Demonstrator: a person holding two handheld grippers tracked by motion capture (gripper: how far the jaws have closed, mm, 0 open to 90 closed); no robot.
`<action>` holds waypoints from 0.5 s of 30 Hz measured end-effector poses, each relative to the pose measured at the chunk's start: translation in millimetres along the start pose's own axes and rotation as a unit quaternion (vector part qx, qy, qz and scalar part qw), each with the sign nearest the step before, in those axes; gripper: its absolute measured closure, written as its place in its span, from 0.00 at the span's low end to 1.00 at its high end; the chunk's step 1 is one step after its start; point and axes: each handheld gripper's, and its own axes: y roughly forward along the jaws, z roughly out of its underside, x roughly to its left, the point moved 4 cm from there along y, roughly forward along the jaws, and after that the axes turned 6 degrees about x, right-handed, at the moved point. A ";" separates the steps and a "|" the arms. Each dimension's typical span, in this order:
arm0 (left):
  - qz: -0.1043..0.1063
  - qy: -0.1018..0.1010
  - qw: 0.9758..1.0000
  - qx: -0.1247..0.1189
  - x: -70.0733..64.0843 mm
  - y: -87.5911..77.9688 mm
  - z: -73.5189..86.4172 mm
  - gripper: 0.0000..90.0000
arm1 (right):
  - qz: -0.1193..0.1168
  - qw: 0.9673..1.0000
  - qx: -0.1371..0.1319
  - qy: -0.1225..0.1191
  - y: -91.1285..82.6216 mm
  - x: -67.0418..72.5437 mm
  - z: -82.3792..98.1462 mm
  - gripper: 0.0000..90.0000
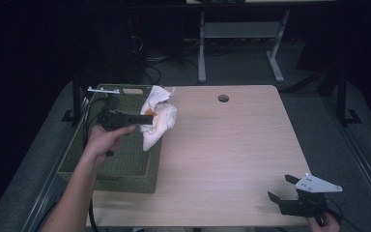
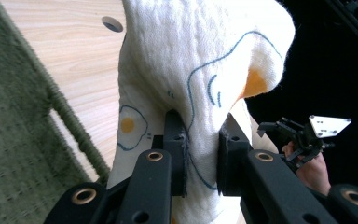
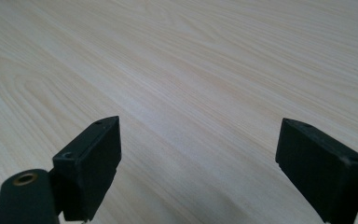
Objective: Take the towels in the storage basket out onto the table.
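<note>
Left gripper view puts my left gripper [image 2: 201,154] at the centre of things: its two black jaws are pinched tight on a fold of the white cloth [image 2: 200,60], which rises out of the jaws and drapes around them, its blue-outlined fried-egg print and orange patches plain to see. From the high view, the left gripper [image 1: 147,117] points toward the table's right edge, and the cloth [image 1: 158,117] hangs from it in the air, bunched, its long axis running roughly down toward the table [image 1: 232,145]. It dangles just over the right rim of the green woven basket [image 1: 111,166], which sits along the table's left edge, so the cloth lies on the line between basket and bare tabletop. I judge the coming move turns on that: a short carry left would put it in the basket, a short carry right would lay it on the wood.

My right gripper [image 1: 281,189] rests at the table's near right corner, well apart from the cloth, its jaws spread wide over bare wood, holding nothing, as the right gripper view [image 3: 198,163] confirms. The left hand [image 1: 107,137] is far nearer the cloth. A round hole [image 1: 223,98] marks the far edge.
</note>
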 end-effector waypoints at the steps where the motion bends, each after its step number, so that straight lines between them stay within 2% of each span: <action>1: -0.001 0.002 1.000 0.004 -0.8 1.9 0.0 0.86 | 0.000 1.000 0.000 0.001 0.0 0.2 -0.1 0.15; 5: 0.001 0.007 1.000 0.009 -5.0 8.4 -1.4 0.86 | -0.001 1.000 0.000 -0.007 0.4 1.0 -0.5 0.15; 15: 0.009 0.023 1.000 0.017 -16.3 23.2 -8.3 0.86 | -0.003 1.000 -0.002 -0.003 0.3 2.2 -0.8 0.15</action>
